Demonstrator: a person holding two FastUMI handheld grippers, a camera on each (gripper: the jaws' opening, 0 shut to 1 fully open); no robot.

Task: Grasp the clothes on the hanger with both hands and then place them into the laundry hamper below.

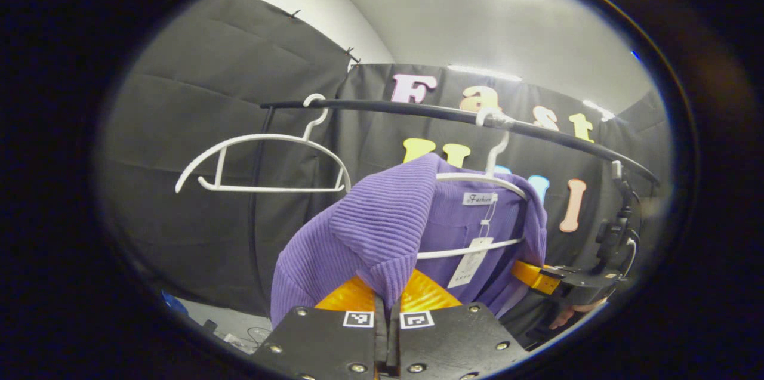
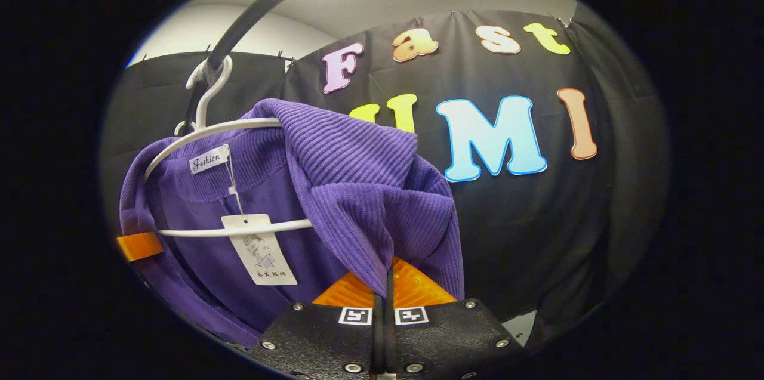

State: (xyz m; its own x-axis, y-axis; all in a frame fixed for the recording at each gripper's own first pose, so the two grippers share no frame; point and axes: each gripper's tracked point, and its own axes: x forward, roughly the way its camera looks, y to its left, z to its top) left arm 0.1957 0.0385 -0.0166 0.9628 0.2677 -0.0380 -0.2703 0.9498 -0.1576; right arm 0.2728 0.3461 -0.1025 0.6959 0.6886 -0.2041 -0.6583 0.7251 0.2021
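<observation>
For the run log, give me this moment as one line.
left gripper: shut on purple sweater | right gripper: shut on purple sweater | white hanger: on rail

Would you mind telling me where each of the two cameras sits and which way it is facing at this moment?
Left gripper view: rides the left gripper, looking up at the purple sweater and black rail; its fingers pinch a sweater fold, and the right gripper shows farther off.
Right gripper view: rides the right gripper, facing the sweater's other shoulder; its fingers pinch cloth.
Shared: sweater, its white hanger, rail.
</observation>
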